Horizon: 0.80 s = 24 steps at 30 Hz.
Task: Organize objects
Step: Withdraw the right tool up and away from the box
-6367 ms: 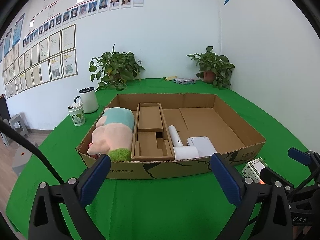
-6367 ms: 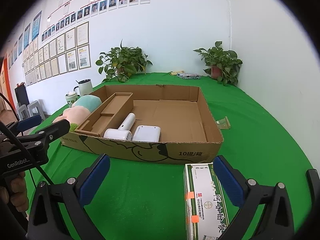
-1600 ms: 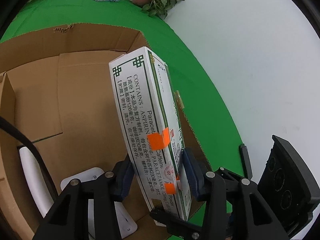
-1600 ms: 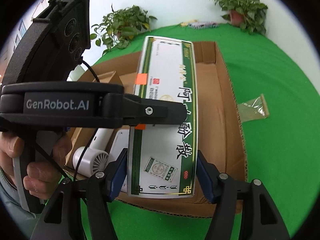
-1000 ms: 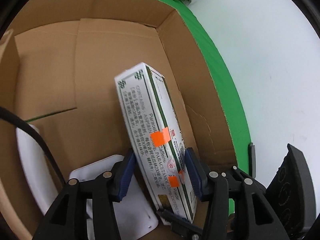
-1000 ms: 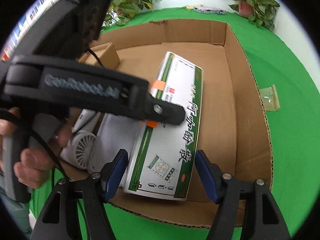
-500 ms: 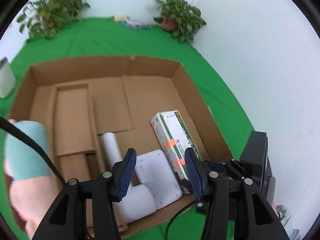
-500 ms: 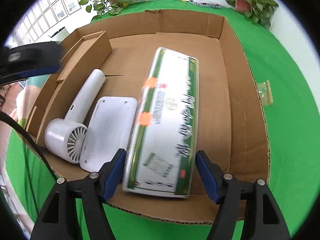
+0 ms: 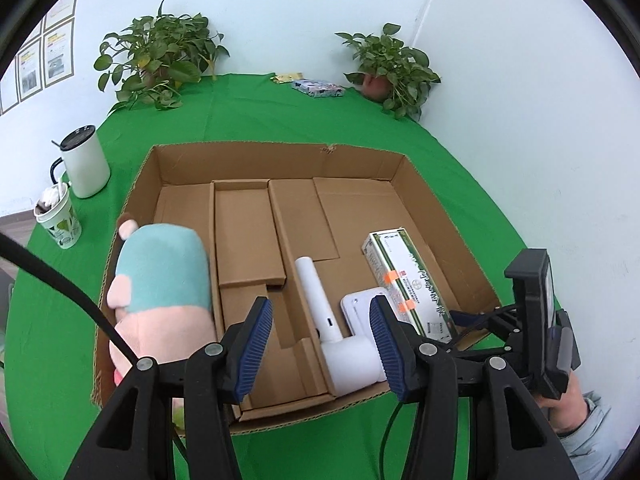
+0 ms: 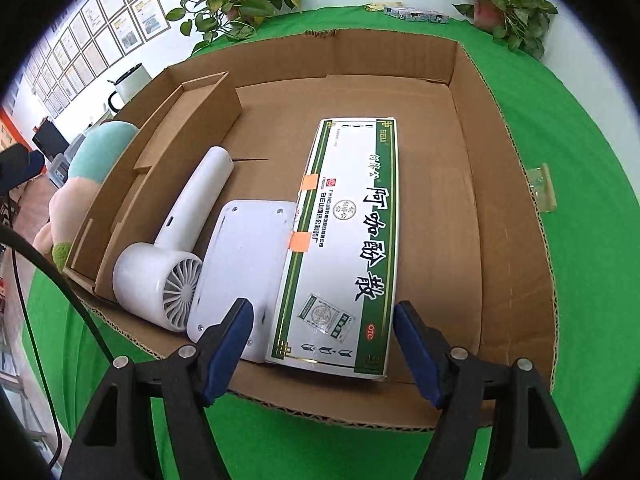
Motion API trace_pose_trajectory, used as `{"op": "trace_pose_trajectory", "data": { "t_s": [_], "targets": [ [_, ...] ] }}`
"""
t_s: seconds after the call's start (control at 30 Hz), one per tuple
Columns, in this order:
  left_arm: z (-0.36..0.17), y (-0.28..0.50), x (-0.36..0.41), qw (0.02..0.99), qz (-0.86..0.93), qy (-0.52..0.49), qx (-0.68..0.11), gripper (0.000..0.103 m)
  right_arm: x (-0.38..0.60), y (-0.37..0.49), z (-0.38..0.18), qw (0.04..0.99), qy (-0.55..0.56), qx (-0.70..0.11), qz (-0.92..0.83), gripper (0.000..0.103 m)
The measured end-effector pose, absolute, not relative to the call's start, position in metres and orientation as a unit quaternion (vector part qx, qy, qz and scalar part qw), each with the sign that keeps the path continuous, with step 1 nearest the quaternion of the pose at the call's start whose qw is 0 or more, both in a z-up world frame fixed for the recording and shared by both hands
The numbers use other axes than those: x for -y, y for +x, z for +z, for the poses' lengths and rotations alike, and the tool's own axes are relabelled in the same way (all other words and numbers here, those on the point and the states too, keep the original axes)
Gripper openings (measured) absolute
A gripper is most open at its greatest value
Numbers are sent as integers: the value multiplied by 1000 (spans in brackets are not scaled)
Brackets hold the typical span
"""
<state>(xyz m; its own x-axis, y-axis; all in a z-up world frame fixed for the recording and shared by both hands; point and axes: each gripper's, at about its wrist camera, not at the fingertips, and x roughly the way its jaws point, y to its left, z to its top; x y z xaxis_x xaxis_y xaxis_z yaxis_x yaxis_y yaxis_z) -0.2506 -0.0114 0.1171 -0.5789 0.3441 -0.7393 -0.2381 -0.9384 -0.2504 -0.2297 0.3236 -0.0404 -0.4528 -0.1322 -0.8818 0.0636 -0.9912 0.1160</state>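
Since a second ago my left claw (image 9: 320,336) has lifted away, half-open and empty. Right claw (image 10: 320,344) has just been opening; the medicine box (image 10: 344,248) lies flat between its pads (untouched), in the cardboard tray (image 10: 516,216) beside the white device (image 10: 244,264).

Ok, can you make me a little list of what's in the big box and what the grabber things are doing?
box: open cardboard tray on the green cloth
medicine box: white and green carton, lying flat inside, right of the white things
next to it: flat white case, touching the carton's left edge
hair dryer: white, left of the case
soft toy: teal and pink plush, far left compartment
middle: brown cardboard insert
right gripper: jaws have just been opening, either side of the carton's near end, not pressing
left gripper: open, holding nothing, above the tray
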Motion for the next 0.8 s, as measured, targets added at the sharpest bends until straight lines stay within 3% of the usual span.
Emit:
{"op": "trace_pose_trajectory", "data": {
  "t_s": [0.13,0.23,0.3,0.37,0.4,0.47,0.63,0.8],
  "targets": [
    [88,-254,10,147,901,-404,51,50,-325,-224,-36,50,514,36,-855,73],
    [83,-243,8,117,926,-358,16,53,-323,-209,-21,31,471,35,-881,83],
    [84,-226,8,88,946,-311,-10,63,-315,-195,-10,27,425,20,-905,85],
    [81,-210,10,61,959,-277,-12,99,-308,-174,-2,10,371,6,-929,91],
    [77,-202,13,46,964,-262,-6,103,-304,-164,-1,0,343,2,-939,96],
    [65,-192,16,32,968,-248,5,102,-296,-147,-2,-21,293,-1,-956,102],
    [18,-188,16,-8,968,-250,19,102,-279,-134,-20,-37,249,-2,-968,102],
    [-17,-201,6,-30,962,-270,-18,102,-278,-140,-26,-47,236,0,-971,102]
  ]
}}
